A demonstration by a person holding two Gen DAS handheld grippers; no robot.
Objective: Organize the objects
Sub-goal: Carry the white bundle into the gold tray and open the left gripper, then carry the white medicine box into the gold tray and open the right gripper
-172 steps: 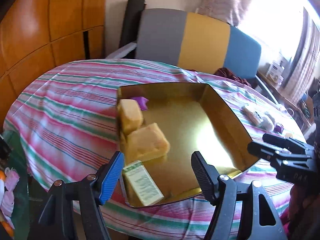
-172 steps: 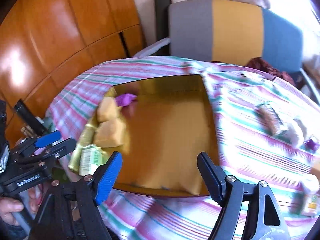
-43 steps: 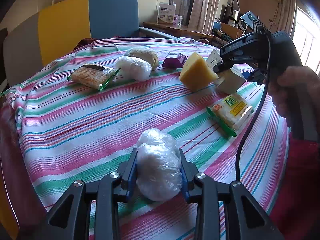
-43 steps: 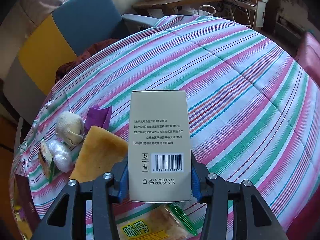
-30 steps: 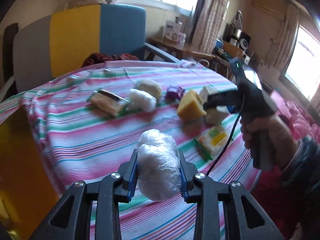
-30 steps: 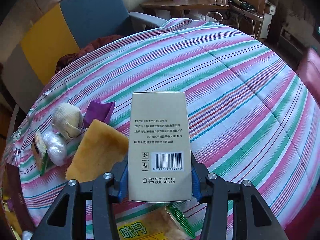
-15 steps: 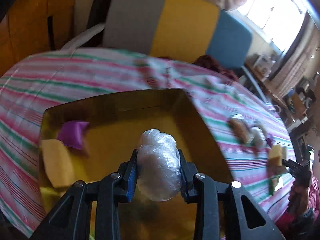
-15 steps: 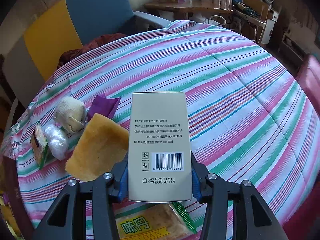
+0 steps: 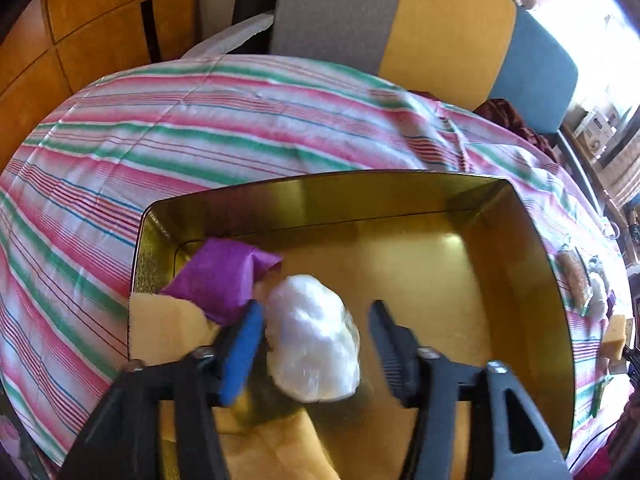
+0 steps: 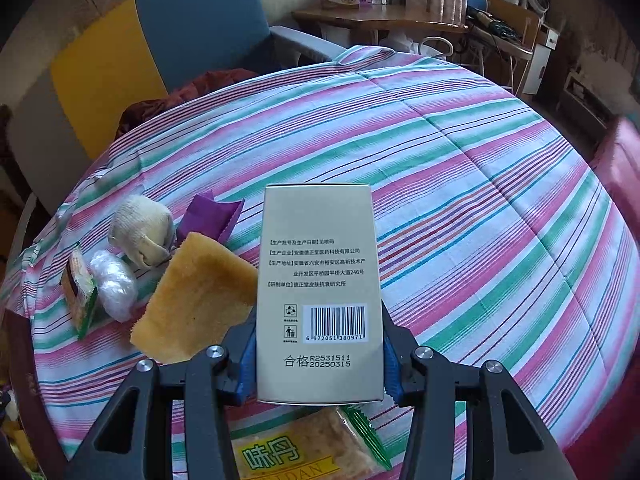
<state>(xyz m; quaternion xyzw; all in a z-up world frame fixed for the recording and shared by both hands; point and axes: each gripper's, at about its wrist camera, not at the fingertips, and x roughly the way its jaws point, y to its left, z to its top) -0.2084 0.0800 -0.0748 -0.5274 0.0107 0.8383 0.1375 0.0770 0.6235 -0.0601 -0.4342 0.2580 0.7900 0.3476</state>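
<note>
My left gripper (image 9: pixel 316 334) hangs over the gold tray (image 9: pixel 532 240), its jaws opening. The white plastic-wrapped ball (image 9: pixel 314 340) sits between the fingers, free of the right pad, beside a purple packet (image 9: pixel 220 276) and yellow sponges (image 9: pixel 164 328) in the tray. My right gripper (image 10: pixel 318 354) is shut on a beige box (image 10: pixel 320 280) with a barcode, held above the striped cloth. Below it lie a yellow sponge (image 10: pixel 196 296), a purple packet (image 10: pixel 208 216), a cloth ball (image 10: pixel 140 228), a wrapped ball (image 10: pixel 114 284) and a snack packet (image 10: pixel 304 448).
The striped tablecloth (image 10: pixel 460 200) covers a round table. A grey, yellow and blue chair (image 9: pixel 400 20) stands behind the tray. A green-edged cracker packet (image 10: pixel 78 288) lies at the left of the loose items. A desk with clutter (image 10: pixel 380 16) stands beyond the table.
The left gripper carried the wrapped ball from the loose items over to the tray, dropped lower and spread its fingers off the ball. The right gripper kept still with the box.
</note>
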